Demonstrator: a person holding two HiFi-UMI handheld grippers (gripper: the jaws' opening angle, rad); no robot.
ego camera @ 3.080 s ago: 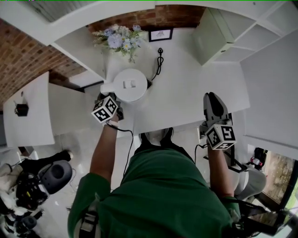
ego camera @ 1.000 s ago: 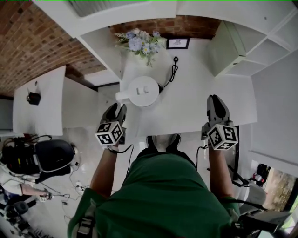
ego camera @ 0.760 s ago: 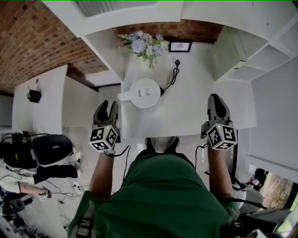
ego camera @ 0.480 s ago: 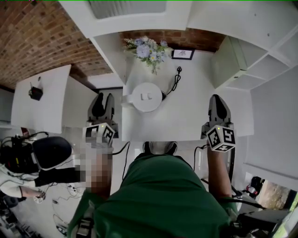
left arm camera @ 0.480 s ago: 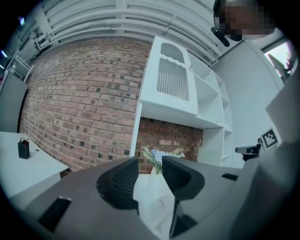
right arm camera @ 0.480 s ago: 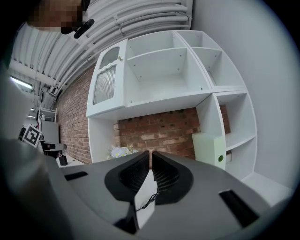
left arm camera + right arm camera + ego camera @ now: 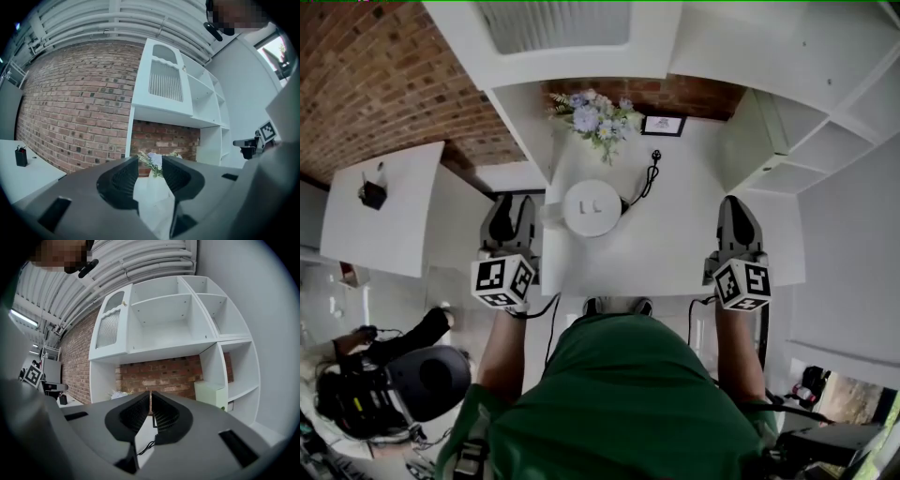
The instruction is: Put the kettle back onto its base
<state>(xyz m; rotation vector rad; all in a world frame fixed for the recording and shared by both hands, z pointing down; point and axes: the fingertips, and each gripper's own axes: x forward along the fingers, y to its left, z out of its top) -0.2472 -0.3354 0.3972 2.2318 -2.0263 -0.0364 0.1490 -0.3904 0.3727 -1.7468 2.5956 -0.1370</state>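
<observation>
While the left hand-held gripper (image 7: 512,208) hangs released and the right hand-held gripper (image 7: 739,210) has just been closing on nothing, I judge the kettle (image 7: 592,208) stiff and slippery, best taken by its handle (image 7: 549,215).

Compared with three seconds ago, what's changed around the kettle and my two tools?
The left tool has come away from the kettle and drawn back left of the table, jaws apart, empty. The right tool has just been closing its jaws on nothing; they are almost together. Kettle, flowers and cord stay put.
</observation>
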